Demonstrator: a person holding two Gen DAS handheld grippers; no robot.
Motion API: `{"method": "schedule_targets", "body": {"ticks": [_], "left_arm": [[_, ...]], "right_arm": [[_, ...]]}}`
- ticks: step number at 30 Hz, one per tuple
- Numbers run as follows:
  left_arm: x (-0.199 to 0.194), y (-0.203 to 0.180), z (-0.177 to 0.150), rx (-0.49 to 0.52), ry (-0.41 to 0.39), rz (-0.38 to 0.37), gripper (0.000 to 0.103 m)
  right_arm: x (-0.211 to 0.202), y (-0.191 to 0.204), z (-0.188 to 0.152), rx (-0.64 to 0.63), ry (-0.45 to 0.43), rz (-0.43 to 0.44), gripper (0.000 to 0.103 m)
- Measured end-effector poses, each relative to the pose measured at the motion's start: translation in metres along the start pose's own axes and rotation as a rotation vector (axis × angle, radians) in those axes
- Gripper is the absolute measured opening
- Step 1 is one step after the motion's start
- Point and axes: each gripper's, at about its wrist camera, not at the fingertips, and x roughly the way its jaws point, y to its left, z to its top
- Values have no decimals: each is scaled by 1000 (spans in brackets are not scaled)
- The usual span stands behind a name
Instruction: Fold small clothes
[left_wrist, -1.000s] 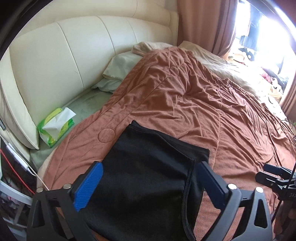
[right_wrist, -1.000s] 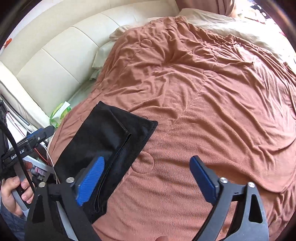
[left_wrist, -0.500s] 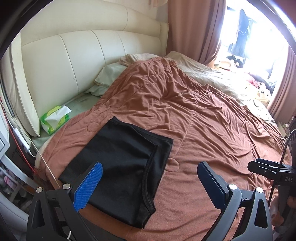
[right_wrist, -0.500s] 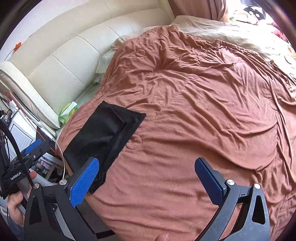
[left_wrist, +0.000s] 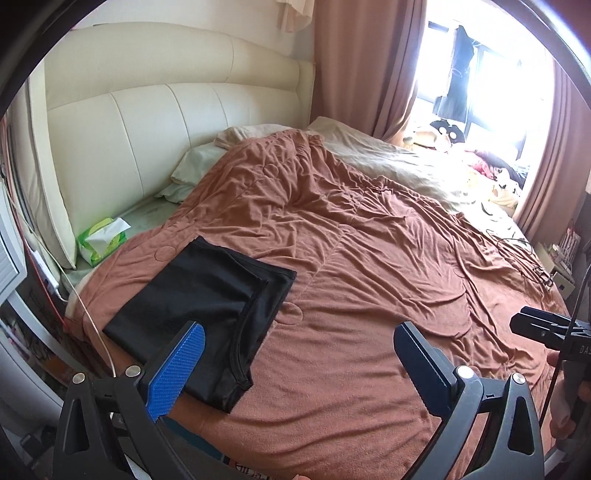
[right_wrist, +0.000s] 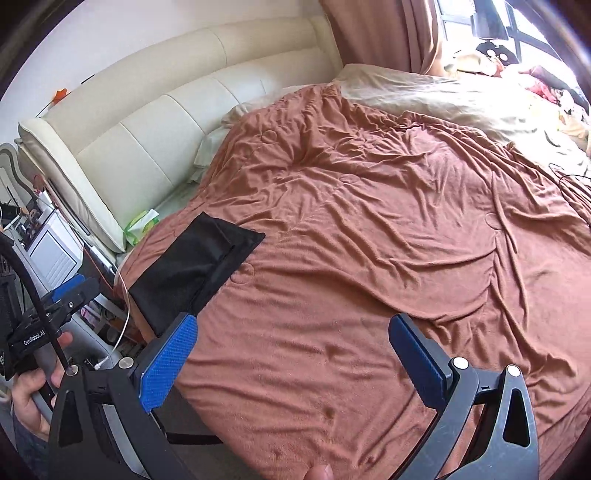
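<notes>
A green tissue pack (left_wrist: 101, 240) lies at the head of the bed with a white tissue sticking out of its top; it sits on the pale sheet in the gap between the cream padded headboard (left_wrist: 147, 125) and the edge of the brown blanket (left_wrist: 369, 258). The folded black garment (left_wrist: 207, 302) lies flat on that blanket near the bed's left corner, a tidy rectangle with a hemmed edge showing along its right side, and neither tool touches it. The left tool (left_wrist: 295, 365) hangs above the near edge of the bed with its blue-padded fingers spread wide and nothing between them. The right tool (right_wrist: 291, 358) is likewise spread wide and holds nothing, poised over bare blanket to the right of the garment. The blanket is wrinkled and covers most of the bed; a beige sheet (left_wrist: 399, 162) shows along the far side, and a pale pillow (left_wrist: 195, 173) rests against the headboard. Brown curtains (left_wrist: 362, 66) frame a bright window (left_wrist: 480, 74) beyond the bed, with a jumble of clothes beneath it.
</notes>
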Motion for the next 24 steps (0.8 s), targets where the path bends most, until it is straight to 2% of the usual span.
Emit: {"method": "schedule_targets", "body": {"ticks": [10, 16, 24], "left_arm": [[-57, -36, -28, 49, -69, -16, 103], [-89, -46, -47, 41, -81, -73, 103], [-128, -55, -71, 55, -110, -102, 103]], "right_arm": [[-80, -7, -45, -52, -69, -56, 103], [-124, 0, -80, -76, -102, -82, 103], [-179, 3, -120, -79, -155, -113, 103]]}}
